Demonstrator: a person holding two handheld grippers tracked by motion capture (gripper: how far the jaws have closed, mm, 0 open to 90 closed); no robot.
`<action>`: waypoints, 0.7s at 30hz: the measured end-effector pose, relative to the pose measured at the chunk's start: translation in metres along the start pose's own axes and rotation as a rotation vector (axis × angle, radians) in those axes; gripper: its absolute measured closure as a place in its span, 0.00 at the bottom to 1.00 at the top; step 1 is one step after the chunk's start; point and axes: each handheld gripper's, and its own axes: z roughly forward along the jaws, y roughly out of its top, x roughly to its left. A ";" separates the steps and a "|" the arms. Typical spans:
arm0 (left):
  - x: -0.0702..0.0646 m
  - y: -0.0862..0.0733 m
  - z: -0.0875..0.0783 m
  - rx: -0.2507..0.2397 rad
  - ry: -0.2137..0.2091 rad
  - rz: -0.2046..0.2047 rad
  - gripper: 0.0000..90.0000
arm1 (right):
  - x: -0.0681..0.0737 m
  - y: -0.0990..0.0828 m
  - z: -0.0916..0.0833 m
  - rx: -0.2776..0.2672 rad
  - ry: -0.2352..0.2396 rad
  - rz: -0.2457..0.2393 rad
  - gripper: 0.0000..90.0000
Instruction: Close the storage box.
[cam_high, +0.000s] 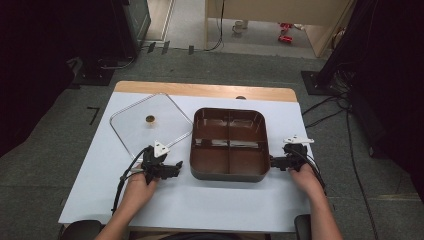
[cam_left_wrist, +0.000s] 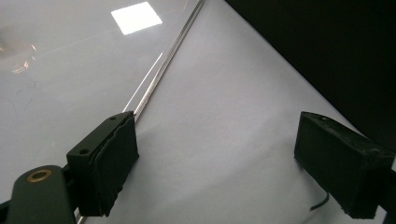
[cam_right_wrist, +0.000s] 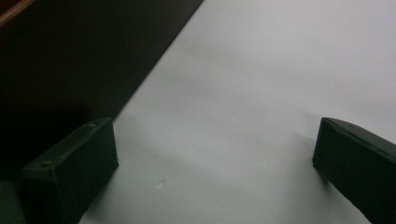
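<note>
Left gripper (cam_high: 176, 166): held in the person's left hand (cam_high: 137, 182) near the front of the tabletop, jaws pointing toward the brown tray; in the left gripper view (cam_left_wrist: 219, 168) the two black jaws stand spread wide with nothing between them.
Left jaw contact: its left jaw sits right at the metal rim of the glass lid; I cannot tell whether they touch.
Right gripper (cam_high: 273, 162): held in the person's right hand (cam_high: 306, 177), jaws pointing at the tray's right wall, just beside it; in the right gripper view (cam_right_wrist: 215, 163) the jaws are spread apart and empty over white surface.
Brown tray (cam_high: 228, 172): square with rounded corners, divided into compartments, sitting in the middle of the tabletop between the two grippers; it shows as a dark wall in both gripper views.
Glass lid (cam_high: 131, 122): clear, square, metal-rimmed, with a small knob at its centre; lying flat to the left of the tray, its right corner just beside the tray's left wall.
Tabletop (cam_high: 210, 205): white sheet over a wooden top, whose far edge shows bare wood.
Surroundings: grey carpet, cables on the floor to the right.
</note>
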 end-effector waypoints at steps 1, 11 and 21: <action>0.000 0.000 0.000 0.000 0.000 0.000 0.15 | 0.000 0.000 0.000 0.000 0.000 0.000 0.00; 0.000 0.000 0.000 0.000 -0.001 0.000 0.15 | 0.000 0.000 0.000 0.000 0.000 0.000 0.00; 0.000 0.001 0.001 0.004 0.001 0.003 0.14 | 0.000 0.000 0.000 0.000 0.000 0.001 0.00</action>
